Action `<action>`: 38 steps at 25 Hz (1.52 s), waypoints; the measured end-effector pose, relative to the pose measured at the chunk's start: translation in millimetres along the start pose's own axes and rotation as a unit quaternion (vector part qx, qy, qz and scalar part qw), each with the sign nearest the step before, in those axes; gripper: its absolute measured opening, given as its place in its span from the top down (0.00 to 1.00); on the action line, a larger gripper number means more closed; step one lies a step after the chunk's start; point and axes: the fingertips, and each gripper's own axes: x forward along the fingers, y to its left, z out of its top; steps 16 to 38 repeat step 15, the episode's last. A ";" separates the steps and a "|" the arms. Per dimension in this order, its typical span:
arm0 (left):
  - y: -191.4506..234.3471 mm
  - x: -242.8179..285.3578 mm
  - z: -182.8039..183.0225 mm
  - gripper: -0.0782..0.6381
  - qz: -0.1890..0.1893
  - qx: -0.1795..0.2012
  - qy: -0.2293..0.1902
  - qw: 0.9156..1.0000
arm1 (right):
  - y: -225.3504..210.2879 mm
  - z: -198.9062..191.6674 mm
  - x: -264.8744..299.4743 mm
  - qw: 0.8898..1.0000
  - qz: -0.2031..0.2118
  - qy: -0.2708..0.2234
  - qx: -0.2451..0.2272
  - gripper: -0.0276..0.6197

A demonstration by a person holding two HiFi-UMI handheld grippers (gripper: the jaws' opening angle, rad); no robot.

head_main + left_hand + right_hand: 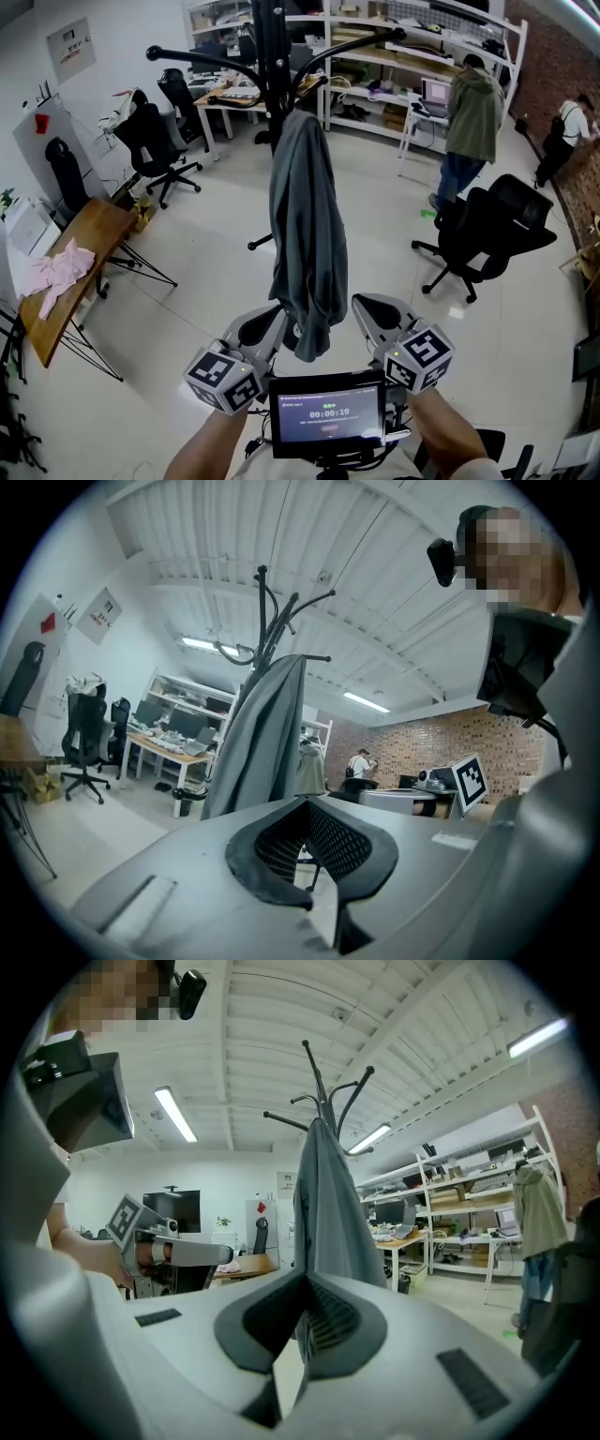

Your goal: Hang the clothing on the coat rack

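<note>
A grey garment [305, 234] hangs from a hook of the black coat rack [273, 56] and drapes down in front of its pole. My left gripper [277, 314] is just left of the garment's lower hem and my right gripper [359, 307] just right of it. Both point level at the garment. In the left gripper view the left gripper [305, 801] has its jaws together, with nothing between them, and the garment [258, 742] hangs beyond. In the right gripper view the right gripper [304, 1275] is also shut and empty, with the garment [328, 1213] and the rack [323, 1087] behind it.
A wooden table [89, 239] at the left carries a pink cloth [56, 272]. Black office chairs [483, 230] [150, 141] stand on the floor. A person in a green jacket [472, 117] stands by the shelves; another person [567, 127] is at the far right. A small screen [326, 412] sits between my grippers.
</note>
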 end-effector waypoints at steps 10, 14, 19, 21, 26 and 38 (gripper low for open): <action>-1.0 -0.5 1.2 0.89 -0.001 -0.001 -0.003 1.000 | -1.9 -0.3 1.2 1.000 -0.001 0.000 -0.004 0.95; 0.2 -1.4 -2.2 0.89 -0.001 -0.004 -0.001 1.000 | -2.1 -3.3 0.7 1.000 -0.004 0.003 -0.002 0.95; 0.5 -1.5 -3.0 0.89 -0.001 -0.006 -0.001 1.000 | -2.1 -4.1 0.7 1.000 -0.004 0.004 -0.001 0.95; 0.5 -1.5 -3.0 0.89 -0.001 -0.006 -0.001 1.000 | -2.1 -4.1 0.7 1.000 -0.004 0.004 -0.001 0.95; 0.5 -1.5 -3.0 0.89 -0.001 -0.006 -0.001 1.000 | -2.1 -4.1 0.7 1.000 -0.004 0.004 -0.001 0.95; 0.5 -1.5 -3.0 0.89 -0.001 -0.006 -0.001 1.000 | -2.1 -4.1 0.7 1.000 -0.004 0.004 -0.001 0.95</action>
